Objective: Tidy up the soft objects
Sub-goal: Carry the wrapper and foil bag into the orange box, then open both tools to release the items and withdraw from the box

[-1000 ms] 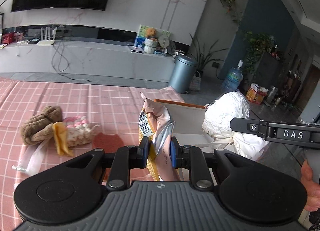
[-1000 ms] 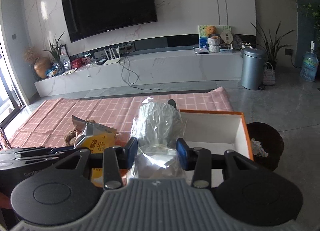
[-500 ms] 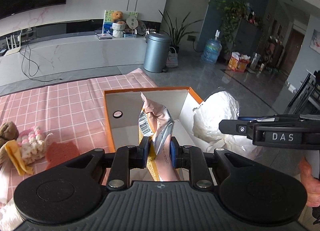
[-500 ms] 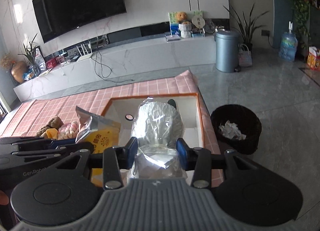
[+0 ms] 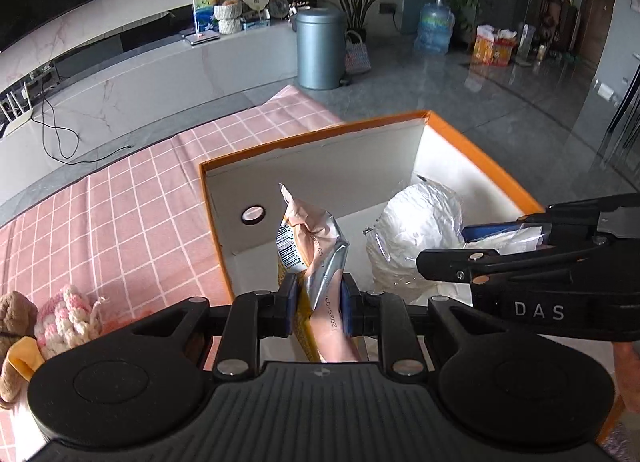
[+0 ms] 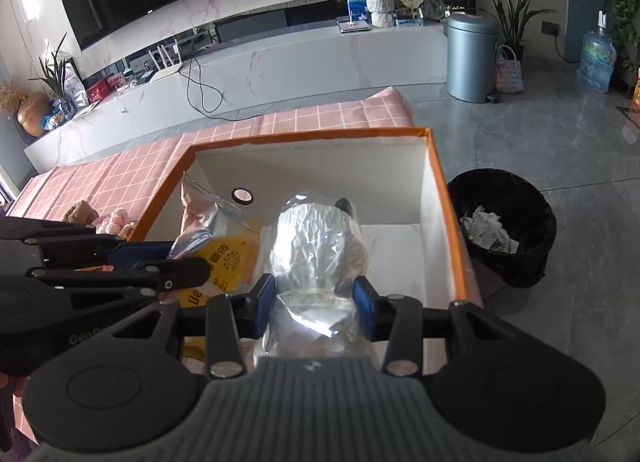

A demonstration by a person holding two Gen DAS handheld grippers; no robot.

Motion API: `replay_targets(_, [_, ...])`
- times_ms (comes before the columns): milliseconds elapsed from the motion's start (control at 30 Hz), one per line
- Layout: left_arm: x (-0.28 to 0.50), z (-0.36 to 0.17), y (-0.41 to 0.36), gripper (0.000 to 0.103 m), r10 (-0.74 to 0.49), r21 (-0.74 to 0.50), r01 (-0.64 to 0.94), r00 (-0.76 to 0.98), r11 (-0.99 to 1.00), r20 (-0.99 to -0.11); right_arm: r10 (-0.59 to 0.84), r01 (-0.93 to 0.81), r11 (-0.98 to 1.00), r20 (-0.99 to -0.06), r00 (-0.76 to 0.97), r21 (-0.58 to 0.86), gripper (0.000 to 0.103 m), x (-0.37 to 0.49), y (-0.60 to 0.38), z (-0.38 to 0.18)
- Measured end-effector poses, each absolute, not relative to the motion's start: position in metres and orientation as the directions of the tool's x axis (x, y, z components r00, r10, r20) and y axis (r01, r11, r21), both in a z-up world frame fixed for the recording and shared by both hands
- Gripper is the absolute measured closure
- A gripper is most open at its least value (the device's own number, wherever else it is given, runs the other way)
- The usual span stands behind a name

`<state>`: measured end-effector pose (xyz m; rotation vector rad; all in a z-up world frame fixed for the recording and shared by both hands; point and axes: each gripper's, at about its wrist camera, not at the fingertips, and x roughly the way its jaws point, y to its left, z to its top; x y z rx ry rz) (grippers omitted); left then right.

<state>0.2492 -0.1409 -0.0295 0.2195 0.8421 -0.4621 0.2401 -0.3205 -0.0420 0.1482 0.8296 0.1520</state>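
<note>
My left gripper [image 5: 318, 304] is shut on a pink and yellow snack packet [image 5: 310, 246], held over the near left part of an orange-rimmed white box [image 5: 312, 134]. My right gripper [image 6: 314, 302] is shut on a clear plastic bag of white stuffing [image 6: 316, 238], held over the box [image 6: 448, 198] beside the packet [image 6: 224, 258]. The bag [image 5: 416, 234] and right gripper [image 5: 520, 238] also show in the left wrist view. A brown plush toy [image 5: 14, 318] and a pink knitted toy [image 5: 68, 314] lie on the pink checked cloth [image 5: 120, 214], left of the box.
A black waste bin [image 6: 504, 222] with crumpled paper stands on the floor right of the box. A grey metal bin [image 6: 472, 56] and a long white TV bench [image 6: 280, 66] stand further back. The table edge runs just behind the box.
Both grippers have moved forward and down over the box with their loads still held. The plush toys have slid to the far left of the left wrist view.
</note>
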Motion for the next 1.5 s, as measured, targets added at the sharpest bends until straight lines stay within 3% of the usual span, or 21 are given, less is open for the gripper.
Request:
replay_targets(600, [0.245, -0.043, -0.164, 0.079, -0.178, 0.233, 0.535, 0.607, 0.812, -0.775, 0.217, 0.009, 0.964, -0.801, 0.558, 0.267, 0.059, 0.289, -0.319, -0.076])
replay_targets(833, [0.243, -0.038, -0.162, 0.076, -0.197, 0.216, 0.541, 0.604, 0.813, -0.772, 0.209, 0.017, 0.966, -0.811, 0.547, 0.26, 0.055, 0.289, -0.316, -0.076])
replay_targets(1067, [0.244, -0.018, -0.149, 0.051, -0.255, 0.142, 0.527, 0.607, 0.838, -0.753, 0.205, 0.015, 0.967, -0.814, 0.543, 0.254, 0.051, 0.29, -0.315, -0.073])
replay_targets(1400, [0.234, 0.008, -0.118, 0.039, -0.363, -0.018, 0.494, 0.613, 0.869, -0.702, 0.185, 0.01, 0.974, -0.823, 0.536, 0.226, 0.044, 0.276, -0.313, -0.068])
replay_targets(1500, [0.23, 0.01, -0.11, 0.038, -0.37, -0.043, 0.476, 0.62, 0.879, -0.692, 0.172, 0.011, 0.978, -0.827, 0.535, 0.211, 0.046, 0.272, -0.31, -0.068])
